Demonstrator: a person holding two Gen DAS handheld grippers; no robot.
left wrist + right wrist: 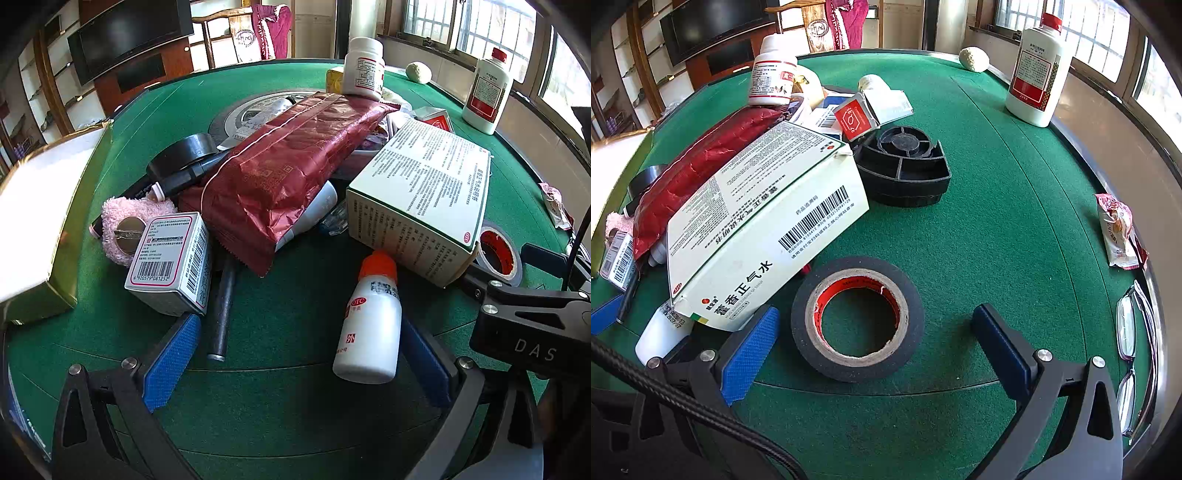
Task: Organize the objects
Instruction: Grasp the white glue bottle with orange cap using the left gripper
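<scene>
Under both my grippers spreads one round table [979,229] covered in green felt, the biggest thing here. On it I count one long crinkled red foil pouch [280,166] lying across the pile, then one large white cardboard medicine box [424,199] printed with dense text, tilted against the heap. I see two upright white plastic bottles, the tall one with a red cap [1036,70] near the window edge and a squat jar [364,68] on top of the pouch. One black ribbed plastic piece [905,166], wedge-shaped with compartments, sits just beside the big box. Two rolls of black tape: one with a red-lined core [857,319] lies flat between my right gripper's [873,343] blue textured pads, jaws wide and not touching it; the other [184,153] rests in the pile. My left gripper [301,354] is also wide, with one small white bottle [369,321], orange-capped, lying on the felt just beside its right pad. One small barcoded box [170,258] leans near its left pad.
</scene>
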